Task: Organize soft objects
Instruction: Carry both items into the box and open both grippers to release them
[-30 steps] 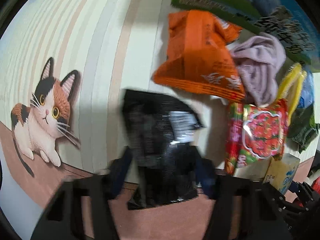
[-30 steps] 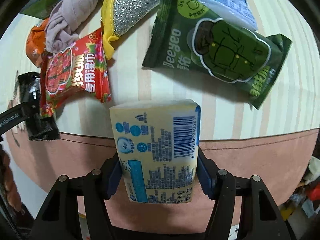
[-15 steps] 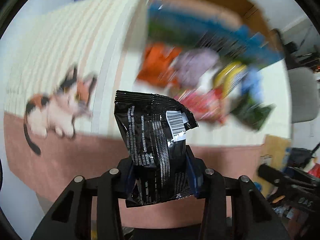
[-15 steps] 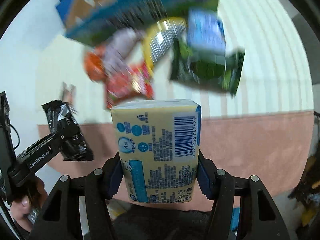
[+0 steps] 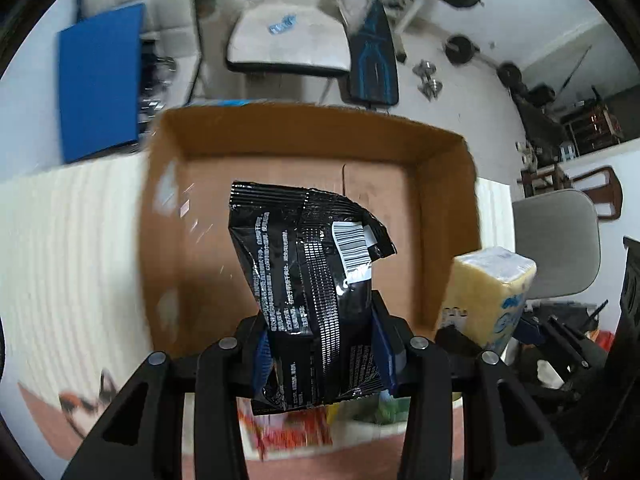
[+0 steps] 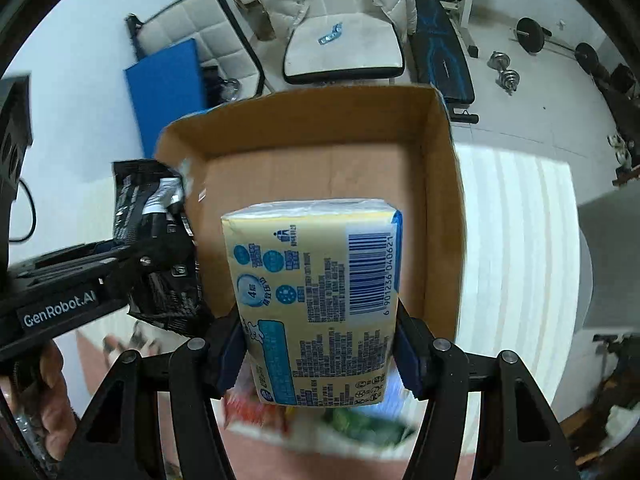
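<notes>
our left tool (image 5: 320,344) pinches a black snack packet (image 5: 316,292), our right tool (image 6: 320,352) a yellow tissue pack (image 6: 316,300), both above the cardboard box (image 6: 444,184).

Open-topped cardboard box (image 5: 444,208), bare floor inside, four walls around.

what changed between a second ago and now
Both grippers lifted away from the pile on the striped mat and swung toward the open cardboard box, which now fills both views. The left gripper carried the black packet up off the mat; the right gripper brought the yellow tissue pack along. Unchanged: both jaws stay clamped on the same items, nothing released.
</notes>
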`<state>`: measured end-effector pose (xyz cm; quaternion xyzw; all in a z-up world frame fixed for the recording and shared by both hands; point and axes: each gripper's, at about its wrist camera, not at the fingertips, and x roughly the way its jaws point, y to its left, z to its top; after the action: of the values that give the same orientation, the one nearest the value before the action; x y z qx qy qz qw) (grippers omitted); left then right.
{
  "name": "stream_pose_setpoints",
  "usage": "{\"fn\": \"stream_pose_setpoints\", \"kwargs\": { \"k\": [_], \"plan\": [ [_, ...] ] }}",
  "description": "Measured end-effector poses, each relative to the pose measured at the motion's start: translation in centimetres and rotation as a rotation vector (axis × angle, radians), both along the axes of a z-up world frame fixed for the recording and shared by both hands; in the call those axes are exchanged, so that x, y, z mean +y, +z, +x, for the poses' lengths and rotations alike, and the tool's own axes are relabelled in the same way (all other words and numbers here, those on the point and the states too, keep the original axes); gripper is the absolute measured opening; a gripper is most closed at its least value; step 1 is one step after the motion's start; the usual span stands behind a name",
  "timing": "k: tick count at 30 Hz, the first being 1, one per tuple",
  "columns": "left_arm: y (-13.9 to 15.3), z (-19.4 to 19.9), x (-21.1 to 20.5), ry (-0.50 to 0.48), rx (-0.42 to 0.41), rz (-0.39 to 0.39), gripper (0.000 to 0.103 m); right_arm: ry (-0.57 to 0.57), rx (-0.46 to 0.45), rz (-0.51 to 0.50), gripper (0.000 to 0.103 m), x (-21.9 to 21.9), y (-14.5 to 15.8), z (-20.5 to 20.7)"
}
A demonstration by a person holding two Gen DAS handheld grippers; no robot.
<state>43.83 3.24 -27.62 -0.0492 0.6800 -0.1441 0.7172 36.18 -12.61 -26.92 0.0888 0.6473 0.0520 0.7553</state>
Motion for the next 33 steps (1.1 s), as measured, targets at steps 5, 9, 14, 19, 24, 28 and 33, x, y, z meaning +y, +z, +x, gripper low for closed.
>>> {"fn": "stream_pose_setpoints", "kwargs": {
  "k": [5, 9, 14, 19, 24, 28, 33],
  "plan": [
    [-5.7, 5.5, -3.5, -0.057, 0.108, 0.015, 0.039, 0.017, 0.071, -0.018, 0.065, -0.4, -7.0, 7.3],
    [-8.5, 7.2, -5.1, -0.064, 0.173, 0.017, 0.039, 0.041, 0.116, -0.055, 0.065, 0.0, -10.1, 9.8],
    [-9.9, 8.5, -6.4, -0.082, 0.204, 0.047, 0.039, 0.025, 0.138, -0.072, 0.065, -0.3, -12.0, 11.1],
    [-10.6, 8.9, -6.7, -0.082, 0.223, 0.054, 0.041, 0.006, 0.147, -0.074, 0.067, -1.0, -13.1, 11.7],
    [-9.9, 9.1, -6.4, -0.072, 0.216, 0.071, 0.055, -0.007, 0.140, -0.084, 0.073, -1.6, -12.4, 11.6],
    [-7.8, 8.6, -5.5, -0.075, 0.141, 0.091, 0.089, -0.006, 0.108, -0.082, 0.101, -1.7, -10.7, 10.9],
    [-4.4, 6.2, -3.7, -0.061, 0.044, 0.122, 0.101, 0.010, 0.037, -0.131, 0.103, -1.4, -7.9, 8.5]
  ]
}}
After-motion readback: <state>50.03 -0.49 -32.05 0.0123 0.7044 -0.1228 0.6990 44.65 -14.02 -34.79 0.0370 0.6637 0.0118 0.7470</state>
